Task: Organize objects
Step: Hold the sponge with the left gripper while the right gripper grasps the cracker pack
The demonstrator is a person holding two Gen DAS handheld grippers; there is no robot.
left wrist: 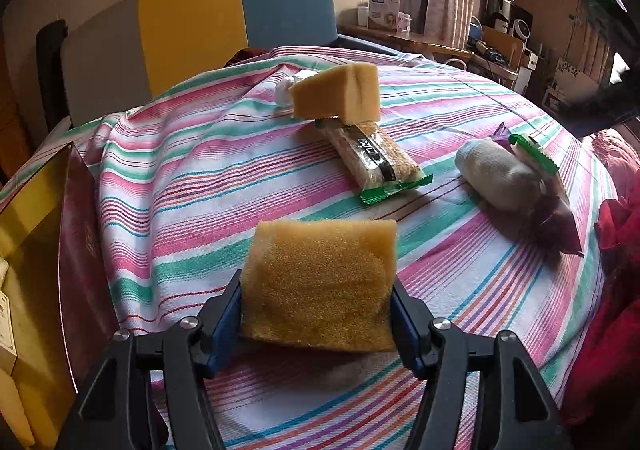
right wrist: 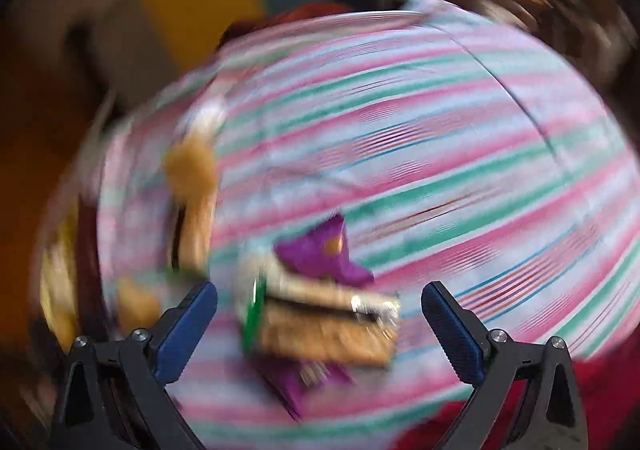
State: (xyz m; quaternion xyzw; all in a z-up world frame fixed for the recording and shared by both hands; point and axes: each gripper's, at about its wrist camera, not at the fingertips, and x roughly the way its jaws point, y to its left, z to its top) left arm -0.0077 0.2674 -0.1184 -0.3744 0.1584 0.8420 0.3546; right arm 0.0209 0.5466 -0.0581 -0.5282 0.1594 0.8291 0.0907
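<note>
My left gripper [left wrist: 318,304] is shut on a yellow sponge [left wrist: 320,282], held above the striped cloth [left wrist: 200,185]. Farther off a second yellow sponge [left wrist: 338,95] rests on one end of a green-edged cracker packet [left wrist: 374,157]. A white rolled sock [left wrist: 496,175] lies to the right beside a purple snack packet [left wrist: 556,217] and another green-edged packet [left wrist: 534,153]. The right wrist view is blurred by motion. My right gripper [right wrist: 320,308] is open, with a cracker packet [right wrist: 324,324] lying on a purple packet [right wrist: 320,250] between its fingers.
A dark red box [left wrist: 78,234] with a yellow inside stands open at the left edge of the cloth. A yellow and blue chair back [left wrist: 240,17] stands behind. Red fabric [left wrist: 616,290] lies at the right. A cluttered desk [left wrist: 404,37] stands at the far back.
</note>
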